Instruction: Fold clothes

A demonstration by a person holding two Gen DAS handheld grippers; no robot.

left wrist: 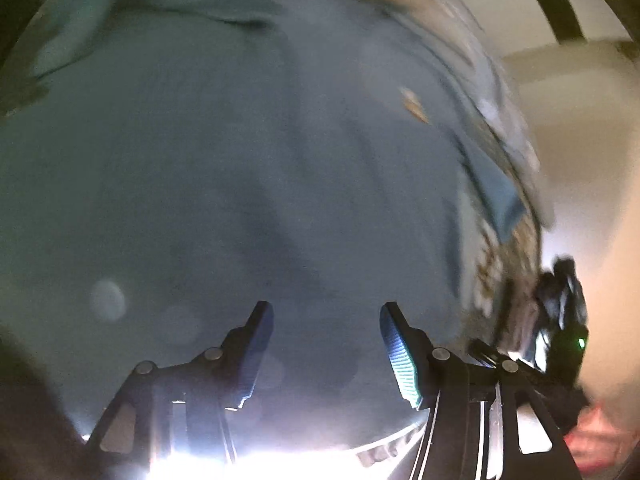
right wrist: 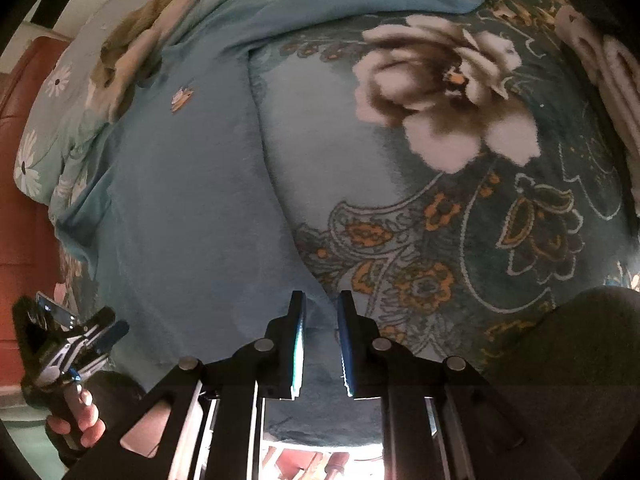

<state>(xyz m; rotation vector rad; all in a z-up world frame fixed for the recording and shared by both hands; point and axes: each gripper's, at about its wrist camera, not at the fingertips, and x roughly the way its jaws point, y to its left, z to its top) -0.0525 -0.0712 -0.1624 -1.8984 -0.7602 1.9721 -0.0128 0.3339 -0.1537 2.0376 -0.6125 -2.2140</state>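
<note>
A plain blue garment (right wrist: pixel 188 200) lies spread on a floral blanket (right wrist: pixel 440 92), and its right edge runs down between my right gripper's fingers. My right gripper (right wrist: pixel 322 312) stands nearly closed, shut on a fold of that edge. The left wrist view is blurred, and the blue garment (left wrist: pixel 240 160) fills most of it. Over the cloth my left gripper (left wrist: pixel 326 314) is open, with nothing between its fingers. The right wrist view shows the left gripper (right wrist: pixel 100 336) at the lower left, held by a hand (right wrist: pixel 76 412). The right gripper (left wrist: pixel 560 312) shows at the right edge of the left wrist view.
The teal blanket has large white flowers and orange paisley. A daisy-print cloth (right wrist: pixel 32 160) lies at the far left beside red-brown furniture (right wrist: pixel 24 92). A dark clothed limb (right wrist: pixel 580 360) fills the lower right. Pale wall (left wrist: pixel 572 120) lies beyond the bedding.
</note>
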